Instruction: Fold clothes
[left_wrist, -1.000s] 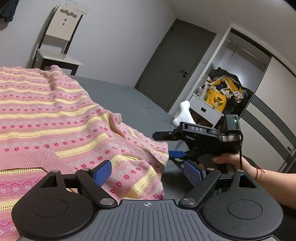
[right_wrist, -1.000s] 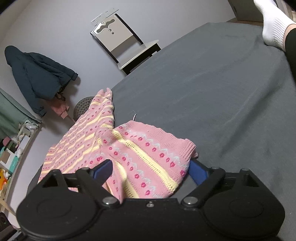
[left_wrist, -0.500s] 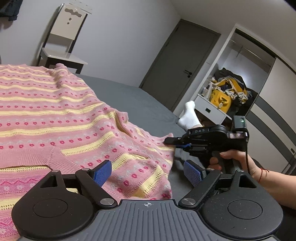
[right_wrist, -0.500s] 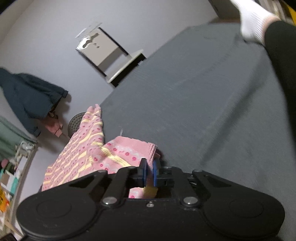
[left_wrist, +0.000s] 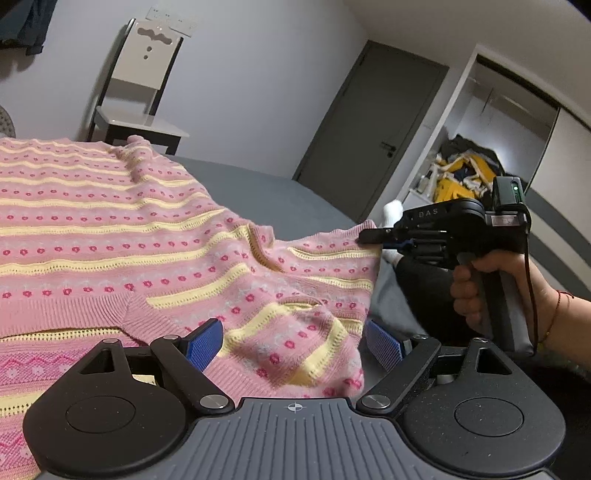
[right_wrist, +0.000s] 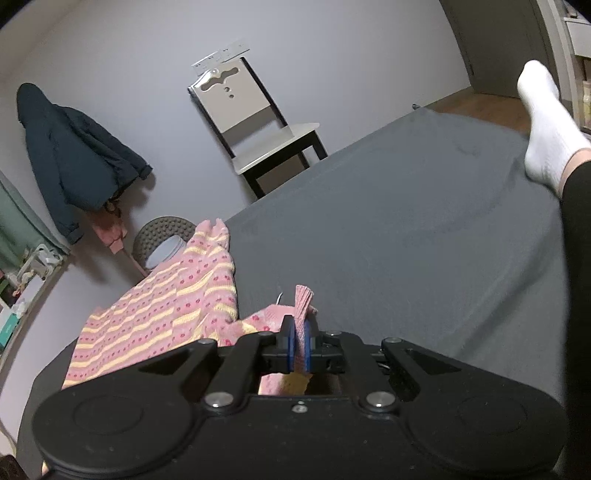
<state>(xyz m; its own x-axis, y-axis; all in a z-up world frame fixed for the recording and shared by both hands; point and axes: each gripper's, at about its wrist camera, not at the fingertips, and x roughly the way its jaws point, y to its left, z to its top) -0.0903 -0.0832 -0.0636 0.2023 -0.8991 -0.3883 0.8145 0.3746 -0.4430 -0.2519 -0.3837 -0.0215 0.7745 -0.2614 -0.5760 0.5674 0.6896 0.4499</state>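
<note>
Your right gripper (right_wrist: 300, 349) is clamped on a corner of the pink sweater (left_wrist: 122, 236), lifting it off the bed (right_wrist: 388, 236). Your left gripper (left_wrist: 293, 341) is spread wide, with a sweater fold lying between its pads (left_wrist: 205, 339).

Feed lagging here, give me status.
Right gripper shut on sweater edge, lifted. Left gripper open, sweater between jaws. Person's leg on bed beside.
</note>
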